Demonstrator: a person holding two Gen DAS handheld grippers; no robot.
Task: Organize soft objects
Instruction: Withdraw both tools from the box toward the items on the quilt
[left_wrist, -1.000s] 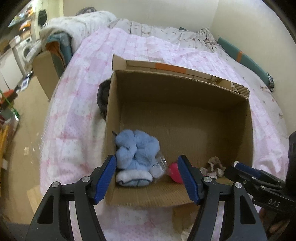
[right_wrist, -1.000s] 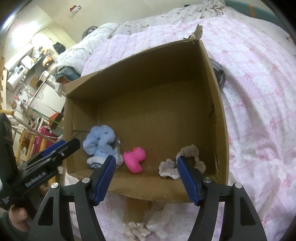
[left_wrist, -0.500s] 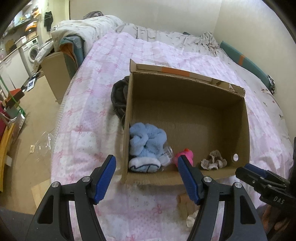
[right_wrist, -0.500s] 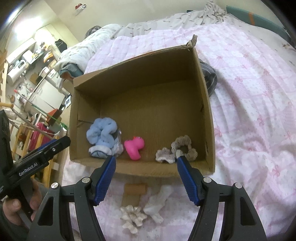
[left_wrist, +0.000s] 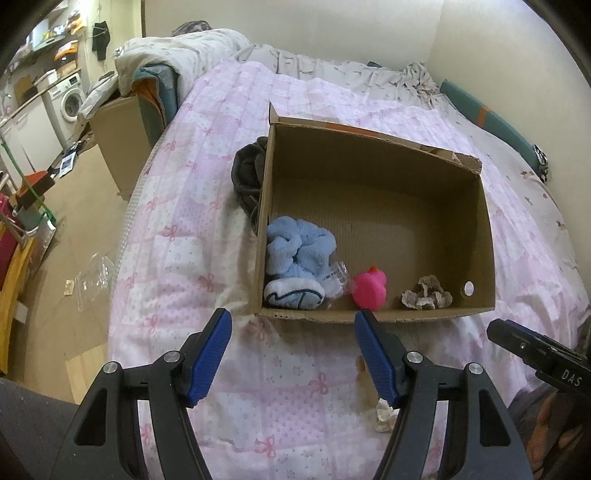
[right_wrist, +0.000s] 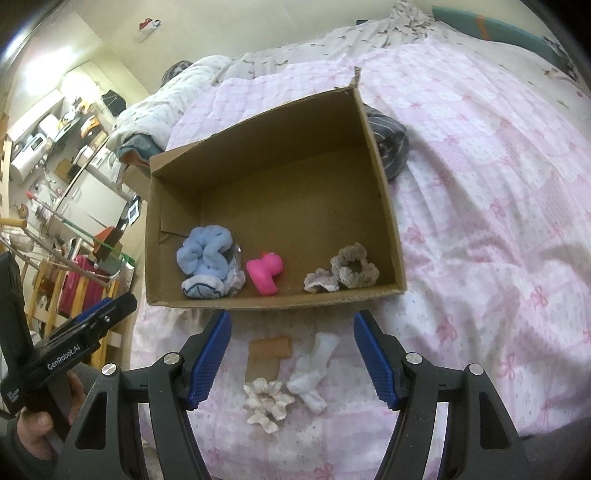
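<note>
An open cardboard box (right_wrist: 384, 206) (left_wrist: 485, 236) stands on the pink bed. Along its near wall lie a blue fluffy cloth (right_wrist: 207, 251) (left_wrist: 299, 251), a pink plush duck (right_wrist: 266, 273) (left_wrist: 369, 290) and a beige scrunchie (right_wrist: 351, 269) (left_wrist: 426, 295). In front of the box on the quilt lie a white scrunchie (right_wrist: 266, 404), a white sock (right_wrist: 314, 365) and a tan cloth piece (right_wrist: 267, 354). My right gripper (right_wrist: 291, 354) is open and empty above these loose items. My left gripper (left_wrist: 295, 354) is open and empty before the box's near edge.
A dark grey garment (left_wrist: 247, 173) (right_wrist: 389, 147) lies against the box's far side. The bed's left edge (left_wrist: 125, 229) drops to the floor, where a second cardboard box (left_wrist: 118, 140) and clutter stand. A rumpled duvet (left_wrist: 184, 48) lies at the bed's head.
Both grippers have pulled back from the box, which now looks smaller and farther. The loose white scrunchie, sock and tan piece have come into the right wrist view.
</note>
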